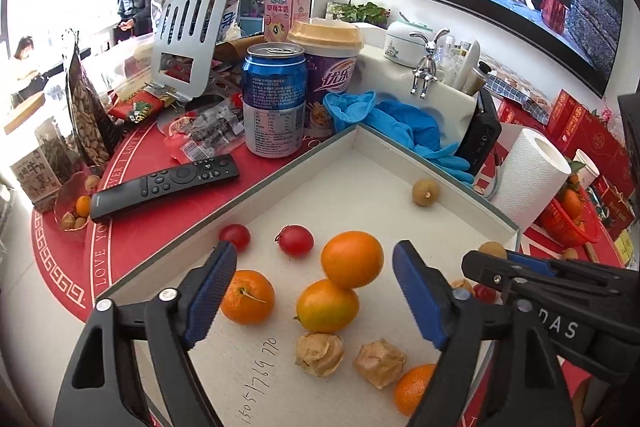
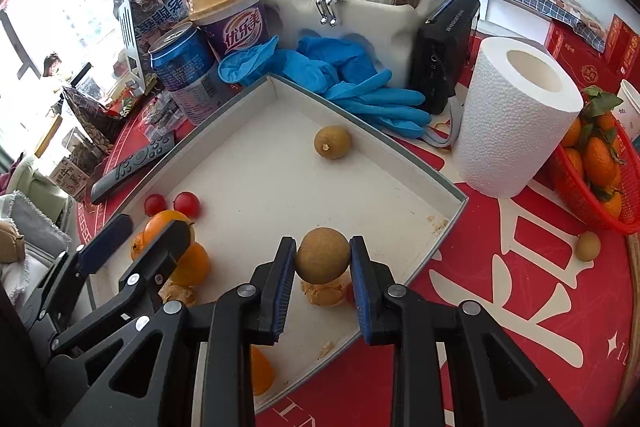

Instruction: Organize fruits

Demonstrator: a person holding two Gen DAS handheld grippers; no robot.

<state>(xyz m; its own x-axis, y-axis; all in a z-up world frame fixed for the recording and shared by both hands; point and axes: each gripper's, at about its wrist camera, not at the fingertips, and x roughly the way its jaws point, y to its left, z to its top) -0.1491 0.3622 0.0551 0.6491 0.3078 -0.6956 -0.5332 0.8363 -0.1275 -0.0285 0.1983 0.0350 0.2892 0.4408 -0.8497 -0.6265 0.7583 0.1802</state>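
The longan [image 2: 322, 255] sat low in the centre of the right wrist view, pinched between the two blue pads [image 2: 280, 291] of the right gripper [image 2: 322, 259], above the near part of the tray [image 2: 452, 187]. It looked lifted clear of the tray floor, with a husked groundcherry [image 2: 326, 293] just under it, though how high I cannot tell. A second longan [image 2: 332, 142] lay alone toward the upper middle of the tray, and a third [image 2: 587, 246] rested on the red cloth at the right, outside the tray.

In my judgement the step was to carry the held longan to its fellow. It is a round, hard-skinned fruit that would roll, so it should be lowered until it touches the floor just beside the other, then let go slowly.

In the left wrist view the left gripper [image 1: 316, 291] had its fingers spread wide and held nothing. It hovered over the oranges [image 1: 352, 259], which lay touching in the centre of the frame. Two tomatoes [image 1: 295, 240] lay above them, left of centre, with groundcherries [image 1: 319, 354] below. The right gripper showed at that frame's right edge, close by, so the two should keep apart.

Beyond the tray's far corner lay blue gloves [image 2: 360, 95], with a paper roll [image 2: 516, 115] to the right.
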